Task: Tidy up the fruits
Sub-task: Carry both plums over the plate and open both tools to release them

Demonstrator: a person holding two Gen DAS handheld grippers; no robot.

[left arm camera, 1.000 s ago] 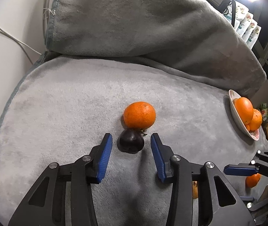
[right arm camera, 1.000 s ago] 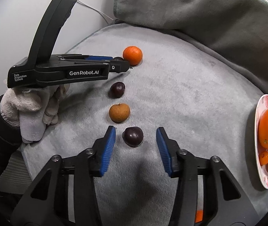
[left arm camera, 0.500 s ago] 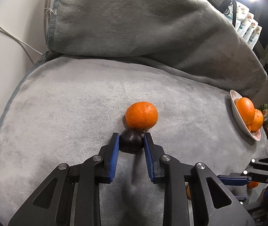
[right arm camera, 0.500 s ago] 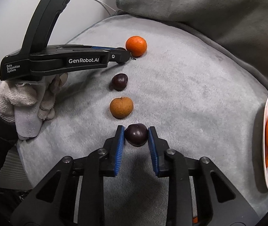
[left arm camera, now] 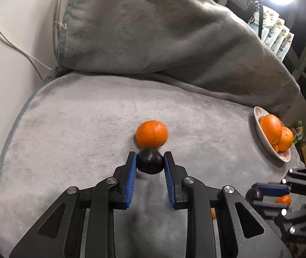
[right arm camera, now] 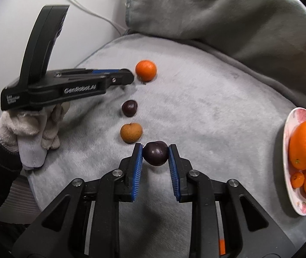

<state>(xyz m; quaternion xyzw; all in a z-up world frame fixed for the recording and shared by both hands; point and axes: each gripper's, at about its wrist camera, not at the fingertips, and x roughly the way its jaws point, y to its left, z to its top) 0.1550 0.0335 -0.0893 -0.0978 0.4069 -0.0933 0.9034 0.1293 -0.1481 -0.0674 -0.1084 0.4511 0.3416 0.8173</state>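
My left gripper (left arm camera: pixel 149 160) is shut on a dark plum (left arm camera: pixel 150 163), held just in front of an orange mandarin (left arm camera: pixel 151 133) on the grey blanket. My right gripper (right arm camera: pixel 155 150) is shut on another dark plum (right arm camera: pixel 156 153). In the right wrist view a third dark plum (right arm camera: pixel 129 108) and a brownish-orange fruit (right arm camera: pixel 131 132) lie in a row on the blanket, with the mandarin (right arm camera: pixel 146 70) beyond them. The left gripper (right arm camera: pixel 129 78) shows there from the side; its plum is hidden. The right gripper (left arm camera: pixel 258 191) shows at the left wrist view's lower right.
A floral plate (right arm camera: pixel 287 157) with several oranges sits at the right edge of the blanket; it also shows in the left wrist view (left arm camera: pixel 260 133). A bulky grey blanket mound (left arm camera: pixel 163 38) rises behind. White wall and cables are at the left.
Both grippers closed from open onto their dark plums. Both plums now appear raised a little off the blanket.
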